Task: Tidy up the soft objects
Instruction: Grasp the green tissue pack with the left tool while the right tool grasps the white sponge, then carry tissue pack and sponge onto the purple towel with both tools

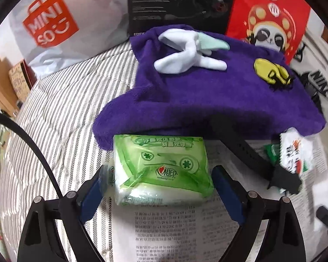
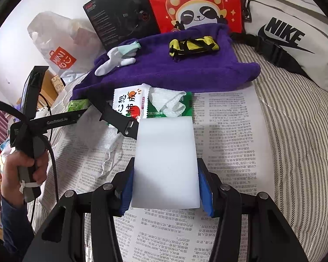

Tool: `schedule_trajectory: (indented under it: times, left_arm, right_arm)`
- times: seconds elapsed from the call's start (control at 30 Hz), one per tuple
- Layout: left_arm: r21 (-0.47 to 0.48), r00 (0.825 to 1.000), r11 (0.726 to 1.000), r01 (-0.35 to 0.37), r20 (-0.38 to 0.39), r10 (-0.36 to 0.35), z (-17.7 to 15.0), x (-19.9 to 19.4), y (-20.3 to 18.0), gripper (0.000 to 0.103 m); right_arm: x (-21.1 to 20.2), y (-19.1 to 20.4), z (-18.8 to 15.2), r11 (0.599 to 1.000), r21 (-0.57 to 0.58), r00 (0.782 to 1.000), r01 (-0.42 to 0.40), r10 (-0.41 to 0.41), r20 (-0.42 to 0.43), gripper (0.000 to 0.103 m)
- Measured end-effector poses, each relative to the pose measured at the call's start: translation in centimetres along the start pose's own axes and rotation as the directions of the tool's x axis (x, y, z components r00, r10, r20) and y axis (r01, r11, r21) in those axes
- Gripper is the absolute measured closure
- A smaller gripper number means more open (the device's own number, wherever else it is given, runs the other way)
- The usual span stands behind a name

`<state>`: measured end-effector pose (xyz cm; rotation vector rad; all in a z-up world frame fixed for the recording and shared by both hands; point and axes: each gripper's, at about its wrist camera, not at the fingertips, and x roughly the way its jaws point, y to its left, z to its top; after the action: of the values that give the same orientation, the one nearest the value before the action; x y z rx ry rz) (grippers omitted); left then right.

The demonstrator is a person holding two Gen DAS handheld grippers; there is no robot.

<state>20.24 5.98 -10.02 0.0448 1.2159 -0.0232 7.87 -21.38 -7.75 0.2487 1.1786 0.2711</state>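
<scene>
Striped bedding [image 1: 54, 113] is your work surface, with a sheet of newspaper [image 2: 227, 135] spread over it and a pale wall behind. Propped along the back stand a MINISO bag [image 1: 50, 24], a black Hecate box [image 2: 120, 15] and a red panda bag [image 2: 196, 4].

Your left gripper [image 1: 161, 174] stands wide, and the green tissue pack [image 1: 164, 170] lies on the paper between its blue pads [image 1: 227, 194]; the right-hand pad is clear of the pack, and you cannot tell whether the left-hand one touches it. Beyond that pack the purple towel [image 1: 207, 96] carries a white sock [image 1: 185, 54] and a yellow pouch [image 1: 271, 72].

Your right gripper [image 2: 166, 187] is clamped on the white foam block [image 2: 166, 163], a pad pressed against each long side. Ahead of it lie a snack packet [image 2: 131, 104] and a green wrapper [image 2: 175, 104] against the towel's near edge, with a black watch strap [image 2: 118, 118] running across to the left.

Only the right view shows the white Nike bag [image 2: 295, 43] off to its right, your hand [image 2: 21, 170] on the other handle at its left, and thin white cord [image 2: 111, 157] loose on the newspaper. Only the left view shows the tissue pack whole; from the right only a green corner peeks out beside the towel.
</scene>
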Motion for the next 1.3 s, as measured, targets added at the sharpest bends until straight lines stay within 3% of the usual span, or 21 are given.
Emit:
schedule_trajectory:
  times: [0.1,0.47,0.83,1.3]
  left_arm:
    - [-0.013,0.999,1.000,0.018,0.038,-0.018,-0.8,-0.7,0.6,0.031]
    - [-0.032,0.991,0.992,0.121,0.064,-0.119,-2.0,-3.8,4.0,0.032]
    - [-0.020,0.980,0.985,0.171,0.108,-0.168,-1.0,-5.6,3.8,0.032]
    - [0.048,0.971,0.979,0.200,0.126,-0.205,3.9,-5.8,2.1,0.032]
  right_arm:
    - [0.3,-0.2,0.0,1.000,0.003,1.000,0.017,-0.017,-0.007,0.052]
    - [-0.8,0.4,0.2,0.999,-0.023,1.000,0.028,-0.028,0.008,0.052]
    - [-1.8,0.5,1.8,0.998,-0.042,0.999,0.046,-0.045,0.014,0.052]
    - [-1.7,-0.1,10.0,0.995,-0.066,0.995,0.072,-0.067,0.078,0.052]
